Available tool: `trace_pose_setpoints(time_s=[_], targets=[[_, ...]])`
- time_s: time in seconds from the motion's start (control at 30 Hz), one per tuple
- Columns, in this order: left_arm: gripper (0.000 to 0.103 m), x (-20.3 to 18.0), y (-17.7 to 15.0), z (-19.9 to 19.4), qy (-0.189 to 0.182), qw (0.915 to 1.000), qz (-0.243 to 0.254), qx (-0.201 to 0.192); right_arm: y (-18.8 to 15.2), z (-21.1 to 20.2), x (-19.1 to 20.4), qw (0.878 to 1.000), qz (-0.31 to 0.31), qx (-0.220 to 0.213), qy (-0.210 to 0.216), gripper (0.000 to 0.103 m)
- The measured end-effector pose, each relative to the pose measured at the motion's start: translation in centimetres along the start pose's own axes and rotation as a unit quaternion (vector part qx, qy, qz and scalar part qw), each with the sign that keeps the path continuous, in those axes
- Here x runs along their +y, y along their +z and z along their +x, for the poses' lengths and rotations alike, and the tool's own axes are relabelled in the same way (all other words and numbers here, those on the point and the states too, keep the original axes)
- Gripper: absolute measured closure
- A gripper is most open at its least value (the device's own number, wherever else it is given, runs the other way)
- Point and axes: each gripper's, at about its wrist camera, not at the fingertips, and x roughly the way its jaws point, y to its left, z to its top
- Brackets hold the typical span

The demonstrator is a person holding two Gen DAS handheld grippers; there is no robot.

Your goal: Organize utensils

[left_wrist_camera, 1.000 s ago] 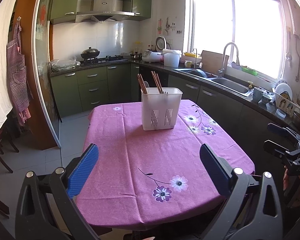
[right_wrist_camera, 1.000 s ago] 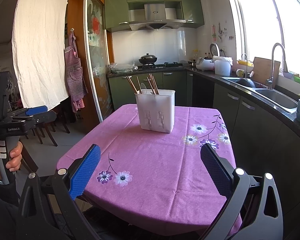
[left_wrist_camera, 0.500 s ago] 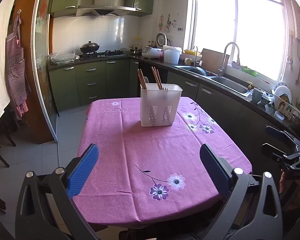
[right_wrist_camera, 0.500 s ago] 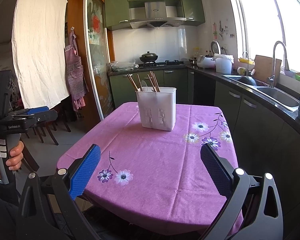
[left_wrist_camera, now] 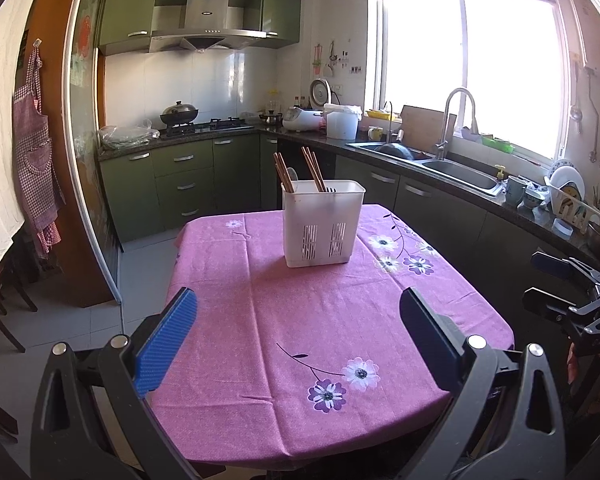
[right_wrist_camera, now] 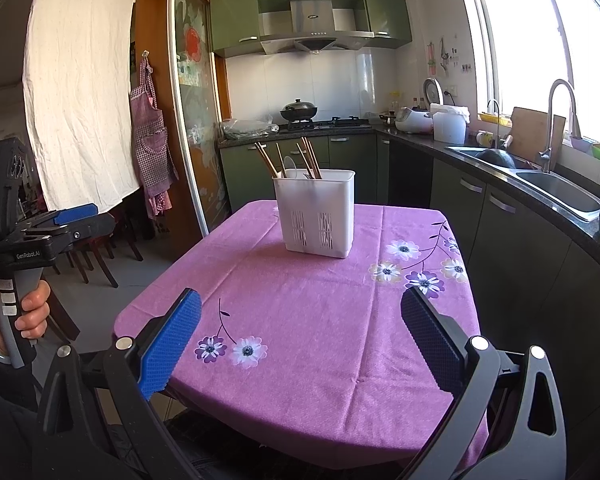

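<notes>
Kitchen table (left_wrist_camera: pixel 260 320) with pink floral cloth has one white caddy (left_wrist_camera: pixel 322 226) near its far end, holding chopsticks (right_wrist_camera: pixel 310 160), one spoon (right_wrist_camera: pixel 289 166) and a fork. Both grippers, left (left_wrist_camera: pixel 298 336) and right (right_wrist_camera: pixel 300 340), hover spread wide and empty at the near edge.

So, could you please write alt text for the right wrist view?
A white utensil holder with chopsticks stands upright on a table with a purple flowered tablecloth in a green kitchen. The open right gripper frames the foreground, and the left gripper is held at the left edge.
</notes>
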Motion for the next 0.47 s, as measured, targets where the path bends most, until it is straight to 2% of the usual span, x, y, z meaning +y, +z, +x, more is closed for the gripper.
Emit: trace_pose_setpoints(time_s=[0.47], targets=[[0.007,-0.1,-0.38,0.55,-0.01,0.9998,0.003,0.018,-0.23,0.3,0.11,1.0,0.0,0.003,0.0,0.004]])
